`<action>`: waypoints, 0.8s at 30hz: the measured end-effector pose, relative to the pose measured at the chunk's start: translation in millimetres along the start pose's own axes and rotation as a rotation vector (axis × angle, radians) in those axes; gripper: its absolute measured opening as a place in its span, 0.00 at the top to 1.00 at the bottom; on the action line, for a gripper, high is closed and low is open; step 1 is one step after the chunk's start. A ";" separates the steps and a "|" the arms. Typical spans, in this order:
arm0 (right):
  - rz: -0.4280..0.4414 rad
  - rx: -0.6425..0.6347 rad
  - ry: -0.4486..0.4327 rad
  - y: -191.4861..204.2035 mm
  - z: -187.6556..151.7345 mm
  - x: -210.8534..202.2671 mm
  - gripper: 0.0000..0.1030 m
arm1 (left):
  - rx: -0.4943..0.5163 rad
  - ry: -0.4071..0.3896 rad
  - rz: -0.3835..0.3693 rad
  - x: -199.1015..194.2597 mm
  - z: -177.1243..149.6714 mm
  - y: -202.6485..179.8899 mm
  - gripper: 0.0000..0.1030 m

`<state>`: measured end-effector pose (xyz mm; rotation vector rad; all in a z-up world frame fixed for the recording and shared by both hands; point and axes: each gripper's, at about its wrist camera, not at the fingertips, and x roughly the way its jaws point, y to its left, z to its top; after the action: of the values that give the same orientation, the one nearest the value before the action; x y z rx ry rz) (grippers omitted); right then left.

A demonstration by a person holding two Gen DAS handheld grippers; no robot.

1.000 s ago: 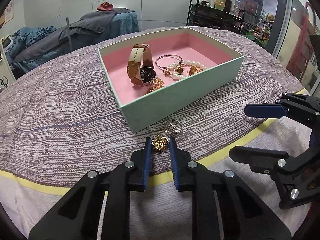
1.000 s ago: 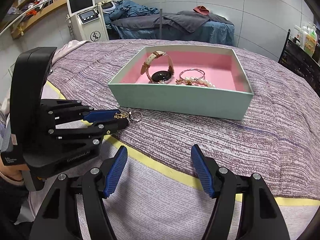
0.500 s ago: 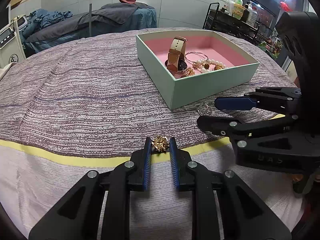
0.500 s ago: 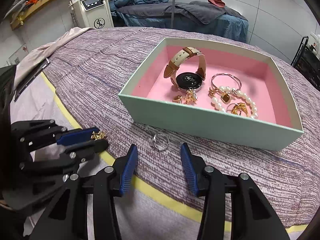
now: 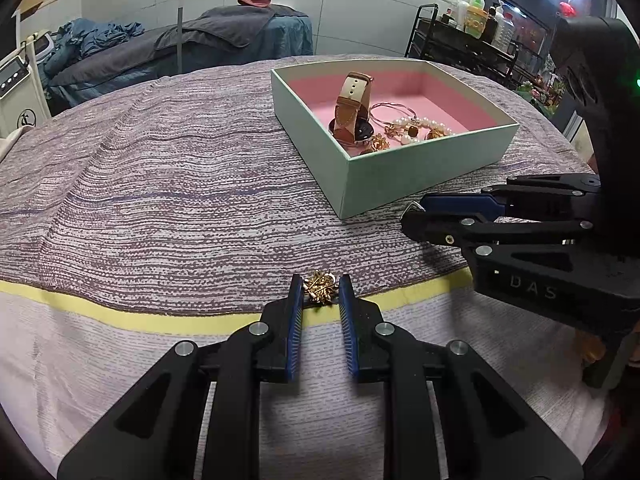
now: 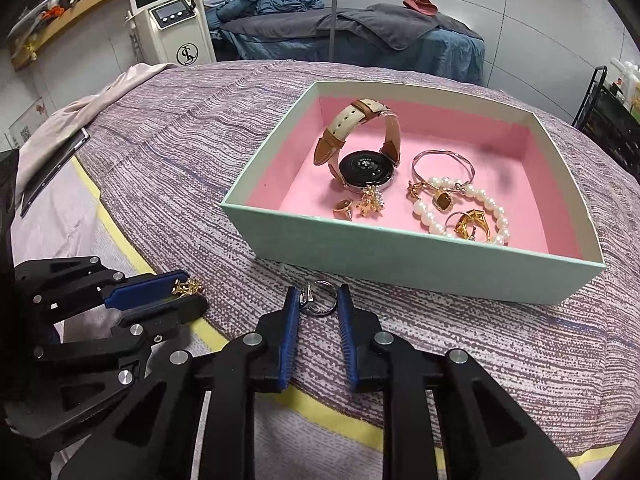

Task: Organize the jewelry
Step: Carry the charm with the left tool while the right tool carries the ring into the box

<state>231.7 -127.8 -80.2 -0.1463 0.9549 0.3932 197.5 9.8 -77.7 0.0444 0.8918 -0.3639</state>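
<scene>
While our left gripper (image 5: pixel 320 294) holds a little gold brooch (image 5: pixel 319 288) tight between its blue pads, our right gripper (image 6: pixel 318 300) has just been closing its jaws around a silver ring (image 6: pixel 318 299). We see the ring standing between the two blue fingertips (image 6: pixel 294 300), and the pads look like they press on it from both sides. It sits on the purple striped cloth (image 6: pixel 180 184), just in front of the green box (image 6: pixel 400 256). Inside the box, on the pink bottom, we see a watch (image 6: pixel 366 166) with a brown strap, a thin silver bangle (image 6: pixel 442 164), a pearl bracelet (image 6: pixel 460 208), a gold ring (image 6: pixel 472 222) and some small gold pieces (image 6: pixel 360 206). From the right camera, our left gripper is low on the left side, and the gold brooch sticks out at its tip, close to the yellow stripe (image 6: pixel 120 240) on the cloth. From the left camera, our right gripper reaches in from the right, near the corner of the box.
</scene>
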 end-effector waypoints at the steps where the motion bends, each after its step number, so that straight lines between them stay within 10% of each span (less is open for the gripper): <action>1: 0.003 0.001 0.000 0.0 -1.5 -1.2 0.81 | 0.002 0.000 0.001 0.5 0.7 -1.0 0.82; 24: 0.037 0.054 -0.069 -33.1 -35.5 -57.0 0.81 | 0.100 -0.025 -0.096 -16.6 8.0 -49.3 0.82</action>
<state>188.2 -183.6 -55.7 -0.0658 0.9003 0.4036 177.8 -33.0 -54.4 0.0890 0.8523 -0.4971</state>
